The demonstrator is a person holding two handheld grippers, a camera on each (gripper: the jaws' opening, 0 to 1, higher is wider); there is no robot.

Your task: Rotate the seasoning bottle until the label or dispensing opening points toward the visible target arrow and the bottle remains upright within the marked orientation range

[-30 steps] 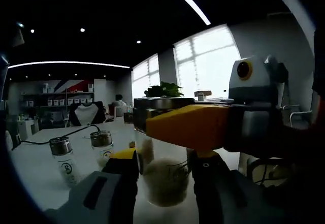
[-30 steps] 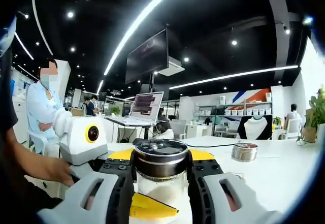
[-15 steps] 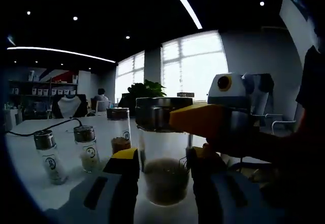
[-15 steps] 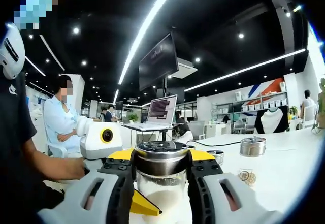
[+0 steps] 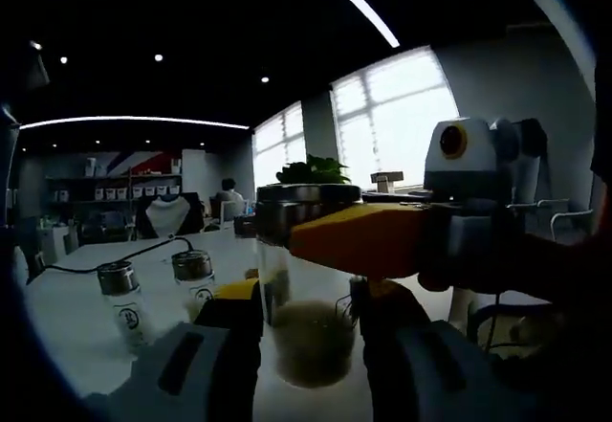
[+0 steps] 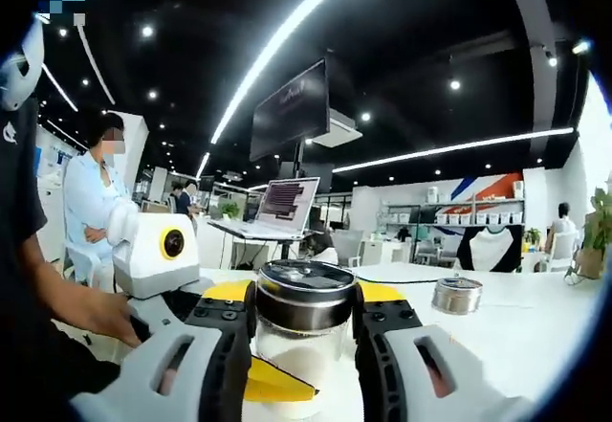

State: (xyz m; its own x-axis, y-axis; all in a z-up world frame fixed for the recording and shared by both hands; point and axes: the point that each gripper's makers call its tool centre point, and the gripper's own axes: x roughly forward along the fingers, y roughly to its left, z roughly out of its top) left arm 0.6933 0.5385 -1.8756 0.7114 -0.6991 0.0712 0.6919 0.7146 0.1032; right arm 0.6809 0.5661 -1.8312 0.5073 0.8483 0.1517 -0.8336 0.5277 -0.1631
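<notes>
Jaws of both grippers against seasoning bottle (image 6: pixel 304 322)

small bottle labels: the two small bottles (image 5: pixel 124 299) left of the seasoning bottle (image 5: pixel 308 288) carry a dark round mark and tiny print, too small to read
laptop screen: the laptop (image 6: pixel 284 208) behind the seasoning bottle shows lines of text, illegible

Clear bottle, silver cap, white table.
The bottle (image 6: pixel 304 331) holds pale powder; grey tool (image 6: pixel 304 345) has yellow-tipped black jaws; table (image 6: pixel 497 336) white.
</notes>
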